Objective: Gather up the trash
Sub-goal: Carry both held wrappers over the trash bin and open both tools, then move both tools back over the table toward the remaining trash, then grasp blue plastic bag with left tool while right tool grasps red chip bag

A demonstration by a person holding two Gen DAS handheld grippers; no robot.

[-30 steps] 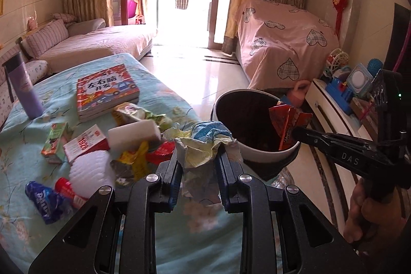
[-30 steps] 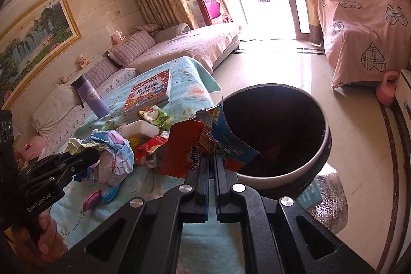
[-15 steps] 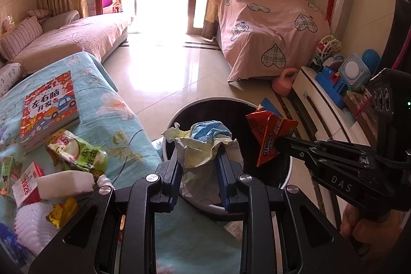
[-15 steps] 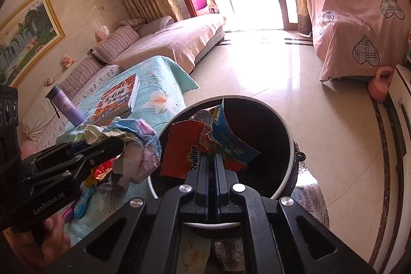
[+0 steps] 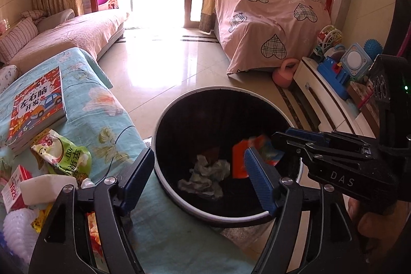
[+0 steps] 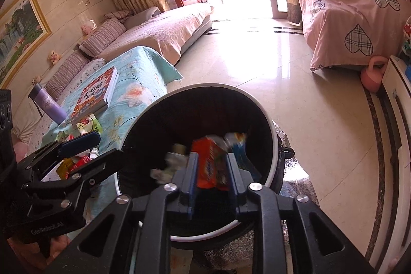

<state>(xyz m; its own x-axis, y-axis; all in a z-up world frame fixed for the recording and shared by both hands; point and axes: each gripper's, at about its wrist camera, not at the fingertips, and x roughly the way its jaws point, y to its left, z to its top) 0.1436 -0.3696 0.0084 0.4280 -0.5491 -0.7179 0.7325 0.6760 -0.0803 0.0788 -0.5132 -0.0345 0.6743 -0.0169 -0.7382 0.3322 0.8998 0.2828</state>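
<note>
Two claws over bin | left claw opening, empty, crumpled paper inside | right claw opening, orange wrapper falling between jaws | advice: hold above rim until clear | more wrappers wait on counter

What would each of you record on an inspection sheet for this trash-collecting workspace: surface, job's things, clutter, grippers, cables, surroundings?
Surface: table under a light blue floral cloth.
Job's things: black trash bin beside the table; crumpled paper and orange wrapper dropping into it; green snack packet on the cloth.
Clutter: book, purple bottle.
Grippers: left gripper opening, nothing held; right gripper opening, wrapper loose between its jaws.
Cables: nothing seen.
Surroundings: sofa, pink-covered furniture, toy shelf.
</note>
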